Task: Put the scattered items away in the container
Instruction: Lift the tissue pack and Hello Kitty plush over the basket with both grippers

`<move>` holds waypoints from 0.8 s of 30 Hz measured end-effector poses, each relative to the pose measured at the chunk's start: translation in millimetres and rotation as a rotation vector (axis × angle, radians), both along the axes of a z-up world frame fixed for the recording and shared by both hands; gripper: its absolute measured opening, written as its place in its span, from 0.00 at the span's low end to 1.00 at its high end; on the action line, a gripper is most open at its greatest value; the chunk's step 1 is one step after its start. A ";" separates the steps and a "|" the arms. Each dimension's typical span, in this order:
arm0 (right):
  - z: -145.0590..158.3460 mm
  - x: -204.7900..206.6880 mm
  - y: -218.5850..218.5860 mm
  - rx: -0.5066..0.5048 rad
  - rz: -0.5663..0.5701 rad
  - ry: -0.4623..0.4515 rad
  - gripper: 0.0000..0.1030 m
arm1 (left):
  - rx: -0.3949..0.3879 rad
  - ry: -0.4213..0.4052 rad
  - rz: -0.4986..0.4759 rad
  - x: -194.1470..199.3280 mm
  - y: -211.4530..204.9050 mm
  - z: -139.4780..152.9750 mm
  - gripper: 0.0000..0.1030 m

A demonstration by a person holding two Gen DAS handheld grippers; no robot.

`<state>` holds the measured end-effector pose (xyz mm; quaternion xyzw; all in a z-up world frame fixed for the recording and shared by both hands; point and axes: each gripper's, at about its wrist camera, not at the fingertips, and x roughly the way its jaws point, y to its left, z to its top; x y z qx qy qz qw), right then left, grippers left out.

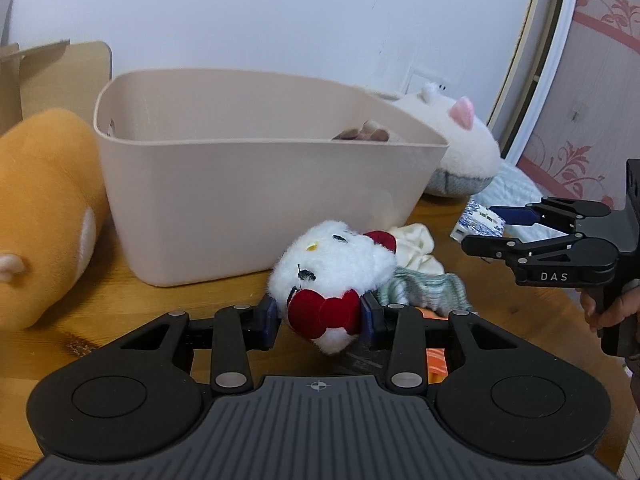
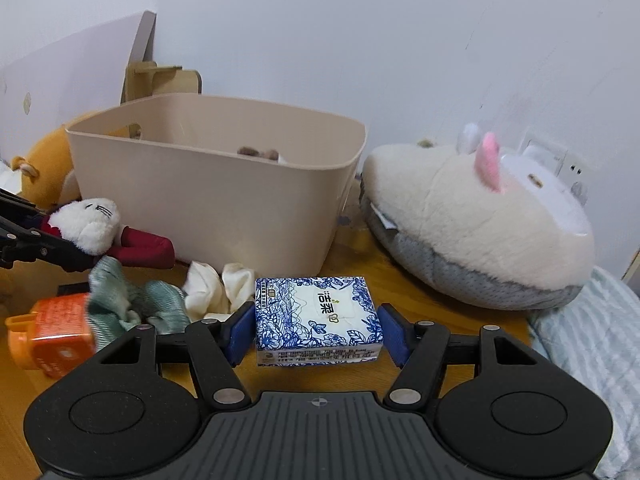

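While the left gripper is clenching the white plush toy at its red bow, just in front of the beige bin, the toy is looking soft and light, its head pointing toward the bin. From the right wrist, the right gripper is bracketing the tissue pack on the table; whether its pads are pressing I cannot tell. Squashy and light, the pack is lying crosswise, best held at its short ends.

Beige bin open-topped, access from above unobstructed. Slipper-shaped plush crowds its right side; orange plush its left. Socks clutter the desk in front.
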<state>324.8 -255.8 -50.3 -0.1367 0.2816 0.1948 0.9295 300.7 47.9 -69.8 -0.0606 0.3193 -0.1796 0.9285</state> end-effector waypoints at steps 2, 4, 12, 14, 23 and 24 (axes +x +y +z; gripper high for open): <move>6.3 -8.0 -0.9 0.002 0.000 -0.010 0.60 | -0.002 -0.013 0.005 -6.1 0.3 5.2 0.38; 13.0 -16.0 -1.3 0.000 -0.001 -0.024 0.60 | -0.005 -0.023 0.009 -11.1 1.1 10.0 0.38; 44.8 -46.5 -1.9 0.007 0.002 -0.091 0.60 | -0.011 -0.082 0.016 -35.8 4.0 34.7 0.38; 52.6 -52.0 -1.1 0.011 -0.003 -0.108 0.60 | -0.013 -0.100 0.018 -41.5 4.4 43.3 0.38; 87.8 -69.6 4.7 0.024 0.017 -0.181 0.61 | 0.002 -0.189 0.039 -52.0 5.3 85.2 0.38; 91.4 -69.8 5.6 0.021 0.020 -0.188 0.61 | 0.009 -0.195 0.042 -50.9 4.9 89.1 0.38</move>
